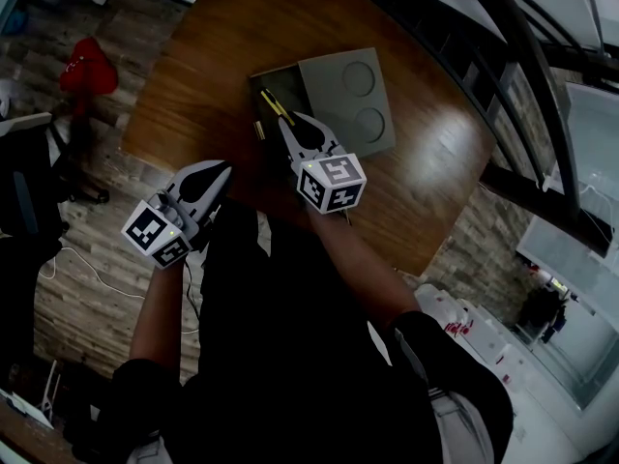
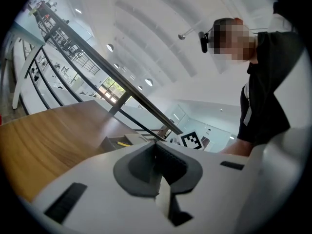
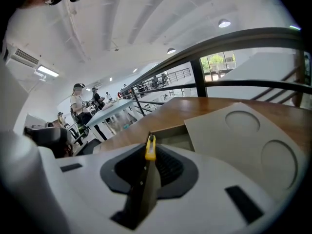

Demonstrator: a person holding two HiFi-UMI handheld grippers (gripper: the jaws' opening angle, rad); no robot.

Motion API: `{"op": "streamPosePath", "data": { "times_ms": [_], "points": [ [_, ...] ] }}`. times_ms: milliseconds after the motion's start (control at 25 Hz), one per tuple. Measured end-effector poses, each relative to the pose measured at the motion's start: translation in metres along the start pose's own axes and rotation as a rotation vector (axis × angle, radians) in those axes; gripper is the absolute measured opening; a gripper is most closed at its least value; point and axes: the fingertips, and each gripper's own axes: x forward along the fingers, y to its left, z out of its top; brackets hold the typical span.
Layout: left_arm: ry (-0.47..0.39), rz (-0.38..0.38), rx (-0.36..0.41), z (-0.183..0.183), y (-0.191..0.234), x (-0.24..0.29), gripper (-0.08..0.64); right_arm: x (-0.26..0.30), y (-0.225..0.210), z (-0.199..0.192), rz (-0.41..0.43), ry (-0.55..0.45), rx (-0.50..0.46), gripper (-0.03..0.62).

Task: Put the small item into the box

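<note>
Both grippers are clenched. The right gripper point(image 1: 287, 124) point(image 3: 150, 156) grips the small item point(image 1: 275, 105) point(image 3: 145, 182), slim and dark with a yellow tip, which pokes past the jaws over the open box point(image 1: 263, 77) point(image 3: 171, 138). A grey lid point(image 1: 350, 100) point(image 3: 243, 135) with two round recesses lies against the box's right side. The left gripper point(image 1: 222, 169) point(image 2: 157, 155), closed on nothing, hangs well apart from the box, off the wooden table point(image 1: 193, 66). Its cube point(image 1: 155, 234) bears black-and-white square markers.
</note>
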Motion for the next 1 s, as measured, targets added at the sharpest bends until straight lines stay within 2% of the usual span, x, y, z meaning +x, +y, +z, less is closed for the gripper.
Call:
{"op": "streamPosePath", "data": {
  "times_ms": [160,600,1000],
  "points": [
    [0.034,-0.025,0.038,-0.004,-0.005,0.000,0.015,0.006,-0.001,-0.007,-0.025,0.034,0.004,0.069],
    [-0.001,-0.035,0.012,-0.002,-0.004,-0.011,0.015,0.013,-0.008,-0.012,-0.080,0.065,-0.032,0.069],
    [-0.017,-0.025,-0.004,-0.005,-0.005,-0.015,0.015,0.017,-0.004,-0.014,-0.082,0.079,-0.096,0.069]
  ]
}}
